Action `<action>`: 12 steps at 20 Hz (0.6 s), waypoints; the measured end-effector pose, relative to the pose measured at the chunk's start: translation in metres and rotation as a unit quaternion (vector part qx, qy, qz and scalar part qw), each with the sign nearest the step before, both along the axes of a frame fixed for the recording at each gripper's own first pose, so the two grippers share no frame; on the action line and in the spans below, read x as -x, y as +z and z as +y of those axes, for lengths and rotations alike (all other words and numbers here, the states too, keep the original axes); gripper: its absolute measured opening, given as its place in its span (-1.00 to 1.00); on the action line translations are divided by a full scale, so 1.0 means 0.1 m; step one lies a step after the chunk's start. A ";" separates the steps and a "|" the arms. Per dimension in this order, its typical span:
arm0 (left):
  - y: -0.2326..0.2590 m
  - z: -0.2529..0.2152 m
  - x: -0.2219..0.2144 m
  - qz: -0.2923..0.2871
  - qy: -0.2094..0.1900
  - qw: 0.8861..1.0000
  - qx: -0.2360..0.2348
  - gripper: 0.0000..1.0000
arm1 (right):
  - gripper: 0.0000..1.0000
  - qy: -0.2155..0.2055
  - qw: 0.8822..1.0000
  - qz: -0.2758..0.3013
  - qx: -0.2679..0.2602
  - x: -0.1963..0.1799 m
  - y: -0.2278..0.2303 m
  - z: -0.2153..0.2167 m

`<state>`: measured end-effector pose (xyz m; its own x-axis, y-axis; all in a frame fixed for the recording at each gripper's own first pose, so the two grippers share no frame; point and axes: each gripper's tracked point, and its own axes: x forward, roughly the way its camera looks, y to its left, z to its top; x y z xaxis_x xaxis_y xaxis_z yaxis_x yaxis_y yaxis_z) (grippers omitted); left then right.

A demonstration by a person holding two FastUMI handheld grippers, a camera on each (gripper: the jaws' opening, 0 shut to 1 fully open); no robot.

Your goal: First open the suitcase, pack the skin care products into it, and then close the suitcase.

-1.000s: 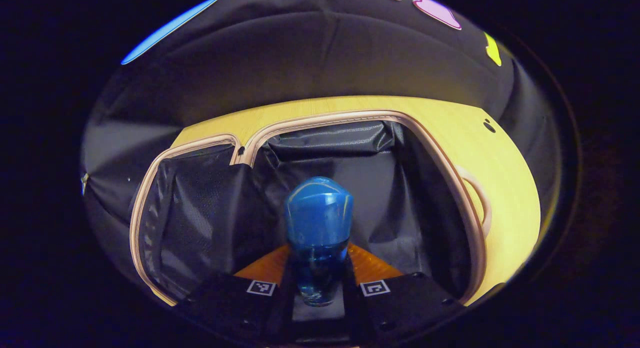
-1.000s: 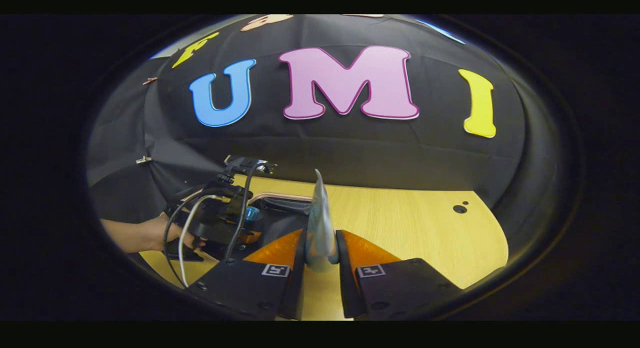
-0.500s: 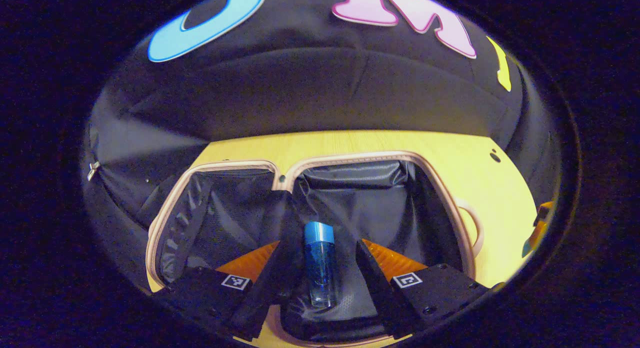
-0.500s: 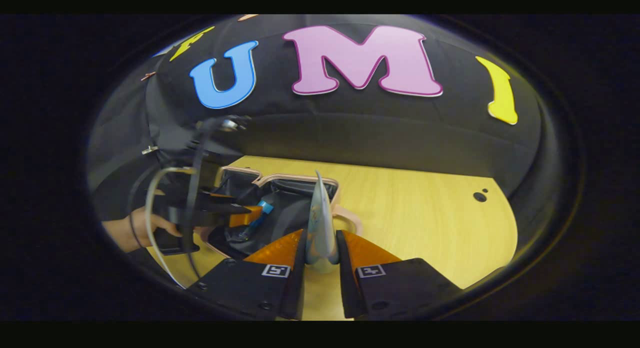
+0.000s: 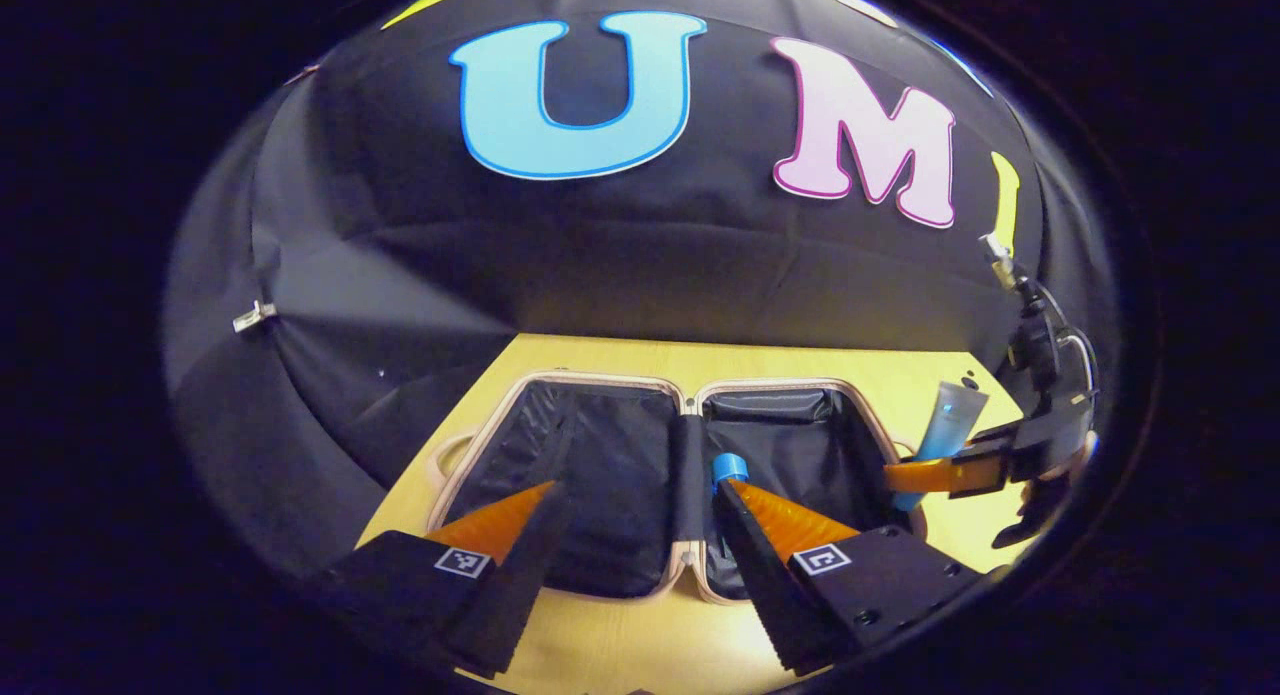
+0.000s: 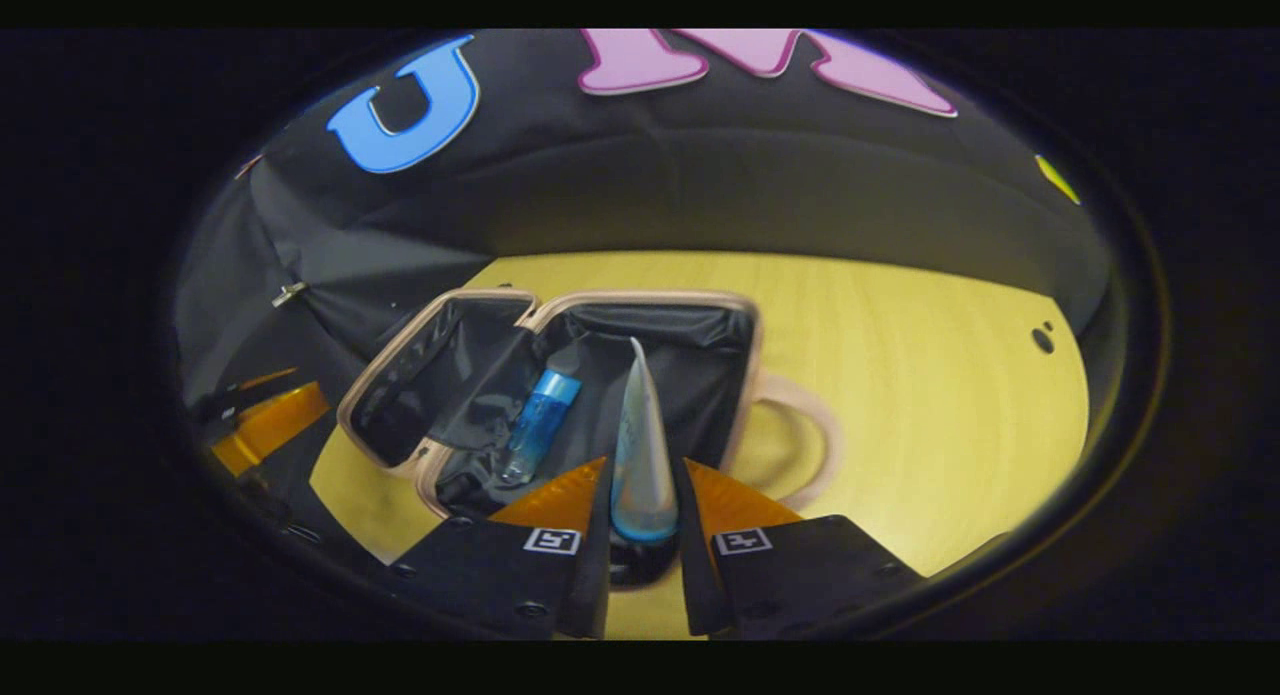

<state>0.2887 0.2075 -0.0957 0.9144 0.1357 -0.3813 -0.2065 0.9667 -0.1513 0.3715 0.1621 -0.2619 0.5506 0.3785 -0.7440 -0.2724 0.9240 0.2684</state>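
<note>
The small suitcase lies open on the wooden table, with a pinkish rim and black lining. A blue bottle lies inside its right half; its blue cap peeks out beside one finger of my left gripper. My left gripper is open and holds nothing, just in front of the case. My right gripper is shut on a pale blue tube, which points up over the right half of the suitcase. In the left gripper view, the right gripper holds the tube at the case's right edge.
A looped handle sticks out from the suitcase's right side onto the table. Two small holes mark the tabletop at far right. One finger of the left gripper shows at the left edge of the right gripper view.
My left gripper opened, left the blue bottle in the suitcase and drew back toward me. My right gripper carried the tube leftward, from over the bare table to above the open case.
</note>
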 end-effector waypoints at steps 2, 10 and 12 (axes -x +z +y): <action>-0.13 0.06 0.19 0.016 0.001 1.000 -0.001 0.88 | -0.33 0.021 0.999 0.029 0.014 0.05 -0.19 0.19; -0.13 -0.01 0.46 0.026 -0.017 1.000 0.002 0.86 | -0.30 -0.034 0.992 0.114 0.046 -0.10 -0.76 0.33; -0.15 0.03 0.50 0.030 -0.014 0.999 0.002 0.86 | -0.22 -0.053 0.991 0.111 0.042 -0.20 -0.75 0.32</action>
